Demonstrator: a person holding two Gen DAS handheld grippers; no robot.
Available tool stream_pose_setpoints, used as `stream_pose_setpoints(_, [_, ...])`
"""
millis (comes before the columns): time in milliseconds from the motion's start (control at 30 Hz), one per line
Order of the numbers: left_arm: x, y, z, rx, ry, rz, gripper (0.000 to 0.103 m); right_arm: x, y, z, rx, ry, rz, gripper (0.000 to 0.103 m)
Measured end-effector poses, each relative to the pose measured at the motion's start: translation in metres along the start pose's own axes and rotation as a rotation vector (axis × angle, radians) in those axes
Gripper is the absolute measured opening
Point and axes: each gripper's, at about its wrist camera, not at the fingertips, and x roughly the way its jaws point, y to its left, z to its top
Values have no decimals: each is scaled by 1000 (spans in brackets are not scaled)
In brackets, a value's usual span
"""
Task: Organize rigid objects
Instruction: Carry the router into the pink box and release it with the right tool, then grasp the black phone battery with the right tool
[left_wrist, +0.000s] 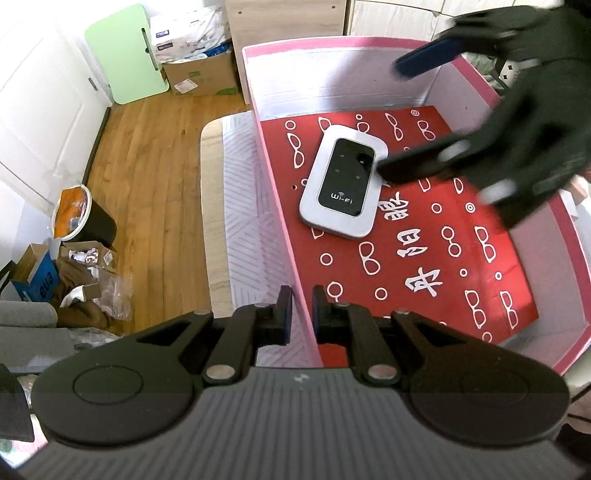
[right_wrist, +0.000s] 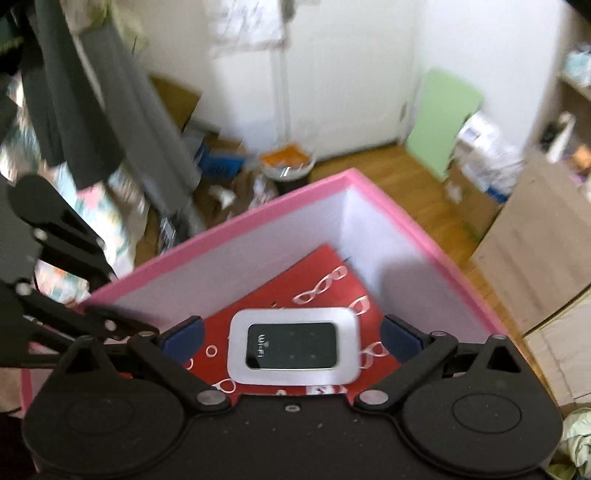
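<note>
Cluttered room with a wooden floor (left_wrist: 155, 192), a bin (left_wrist: 83, 218) and cardboard at the left of the frame, a green board (left_wrist: 127, 55) leaning at upper left. Pale surface (left_wrist: 236, 206) under a pink-rimmed box (left_wrist: 280, 236), lined with a red sheet (left_wrist: 424, 251) printed with white glasses.

Nearest in the left wrist view, at the bottom of the frame: left gripper (left_wrist: 298, 308), jaws narrow, pinched onto the left wall of the box as if steadying it. Beyond, at mid-frame, a white Wi-Fi router (left_wrist: 341, 184) lying flat on the red sheet, screen up. Farther, at upper right, the right gripper (left_wrist: 410, 118), blurred, jaws wide apart, one dark finger just over the router's right edge, the other blue-padded finger (left_wrist: 428, 57) up by the far wall; contact not clear.

In the right wrist view, router (right_wrist: 293, 347) low in the frame between the spread blue pads (right_wrist: 400, 341), nothing clamped.

Judging by this: one item already inside the box, apparently released or about to be taken up. No other loose items visible, so amount left impossible to tell.
</note>
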Motion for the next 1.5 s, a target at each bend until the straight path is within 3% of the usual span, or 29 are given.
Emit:
stream_pose_setpoints(200, [1,-2,0,-10,5,17,9,-76,-5,-44,79,-200,-110,102])
stream_pose_setpoints(400, [1,-4,-2,-43,-13,27,9,-124,-19,-97,175,-324,-256,102])
stream_pose_setpoints(500, [1,-2,-4,-77,-21,27,9,-130,-32,-126,243,-278,-319,102])
stream_pose_setpoints(667, [4,-5,-4,-101,2,54,9,-127,-44,-173,366,-166,-336,99])
stream_pose_setpoints(900, [8,-13,4,-126,50,107,9,-101,-23,-214,372,-32,-300,80])
stream_pose_setpoints(1000, [8,-13,3,-151,56,114,9,-93,-19,-225,408,-31,-294,79])
stream_pose_setpoints(1133, [8,-11,4,-173,74,106,9,-77,-15,-234,501,-58,-359,79])
stream_pose_setpoints(1233, [6,-10,4,-171,83,98,9,-72,-17,-238,607,-85,-360,72])
stream_pose_setpoints(1300, [6,-10,5,-163,88,95,9,-70,-14,-237,614,-86,-399,67])
stream_pose_setpoints(1500, [4,-8,14,-130,70,91,9,-61,-3,-241,622,-41,-457,63])
